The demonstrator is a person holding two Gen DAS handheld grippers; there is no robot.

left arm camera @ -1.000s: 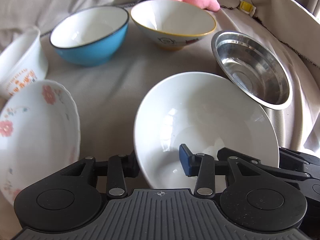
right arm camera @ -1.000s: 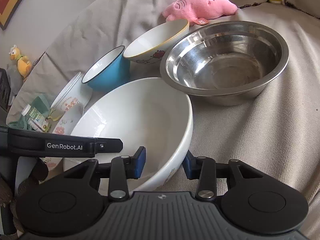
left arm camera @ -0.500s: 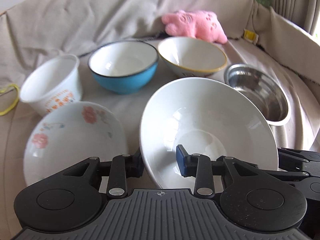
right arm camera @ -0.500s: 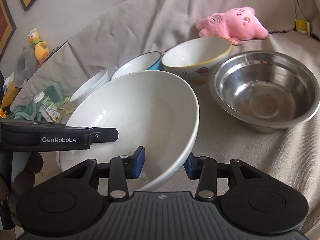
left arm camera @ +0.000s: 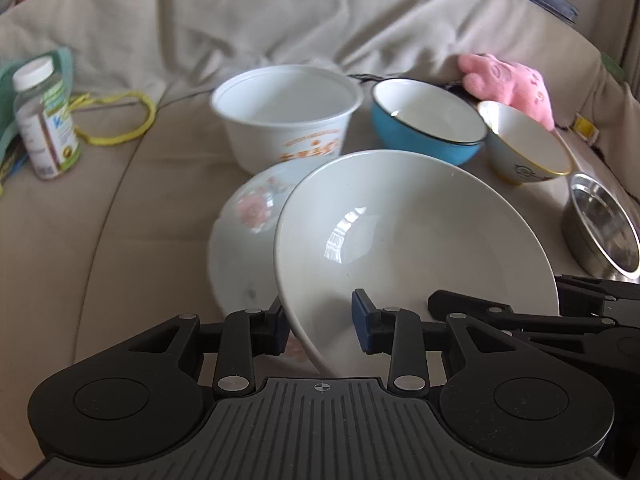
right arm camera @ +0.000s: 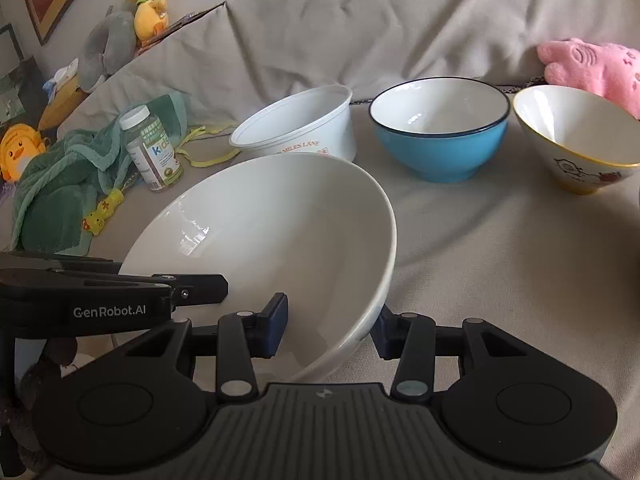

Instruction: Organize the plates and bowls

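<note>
Bowls and plates sit scattered on a beige fabric-covered sofa seat [left arm camera: 120, 240]; large plain white ceramic bowl [left arm camera: 408, 232] is carried tilted between both grippers. Left gripper [left arm camera: 320, 328] has its pads either side of the near rim, one outside, one inside, apparently clamped. Right gripper [right arm camera: 332, 328] straddles the opposite rim, jaws opening, rim between them; whether its pads press I cannot tell. Bowl hangs over the white floral-print shallow plate [left arm camera: 248, 216], which shows at 9 o'clock of it. At 12 o'clock stands a white plastic tub with orange print [left arm camera: 286, 114]; at 1 o'clock a blue enamel bowl with dark rim [left arm camera: 428, 120]; at 2 o'clock a cream cone-shaped bowl with yellow rim [left arm camera: 524, 140]; at 3 o'clock a stainless steel bowl [left arm camera: 600, 228]. Step in hand, by my reading: transport for stacking, bowl headed onto the floral plate. Next move calls for levelling the bowl, centring it over the plate, lowering gently, then letting go with both. Risk: ceramic clack, or a slip if the right lets go early.
</note>
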